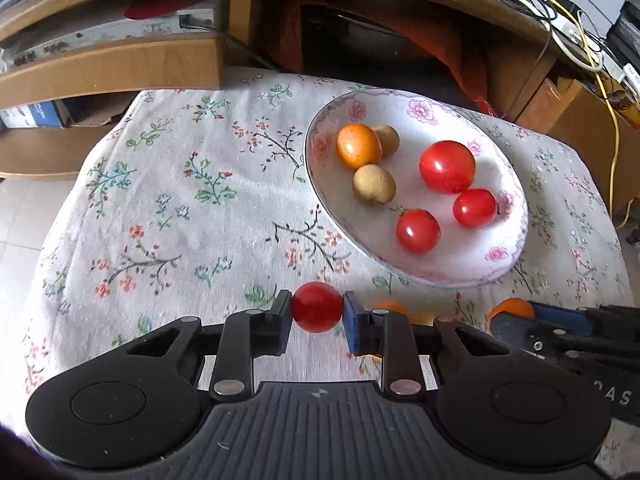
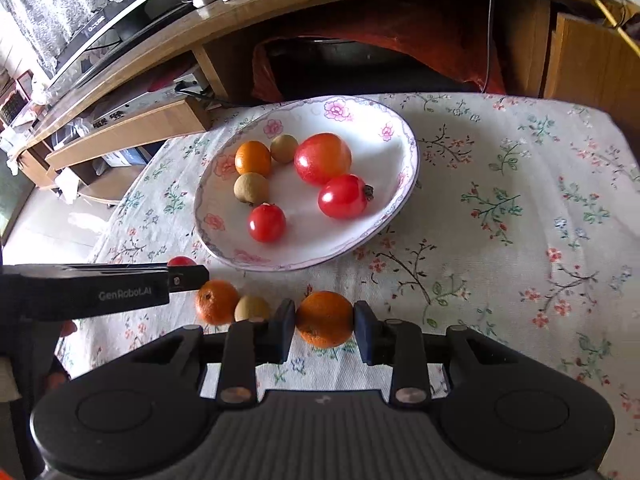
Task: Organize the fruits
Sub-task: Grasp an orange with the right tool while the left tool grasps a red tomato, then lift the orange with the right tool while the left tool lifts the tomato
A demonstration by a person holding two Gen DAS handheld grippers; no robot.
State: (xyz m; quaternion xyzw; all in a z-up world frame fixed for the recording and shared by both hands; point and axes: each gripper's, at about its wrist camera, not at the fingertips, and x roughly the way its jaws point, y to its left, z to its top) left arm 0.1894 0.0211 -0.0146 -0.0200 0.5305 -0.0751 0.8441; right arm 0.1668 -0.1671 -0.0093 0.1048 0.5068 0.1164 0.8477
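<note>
A flowered white plate [image 1: 440,268] [image 2: 320,256] holds three red tomatoes, one orange and two small brown fruits. My left gripper [image 1: 317,312] is shut on a small red tomato [image 1: 317,307] just above the cloth, in front of the plate. My right gripper [image 2: 325,319] is shut on an orange [image 2: 325,319] near the plate's front rim. Between the two grippers, on the cloth, lie another orange [image 2: 216,302] and a small brown fruit [image 2: 252,309]. In the right wrist view the left gripper [image 2: 188,276] enters from the left, its tomato [image 2: 181,261] mostly hidden behind it.
A floral cloth [image 1: 180,208] covers the table. Behind it stands a low wooden TV cabinet [image 1: 112,64] with electronics, and cables [image 1: 576,36] hang at the far right. Tiled floor [image 1: 16,216] shows beyond the table's left edge.
</note>
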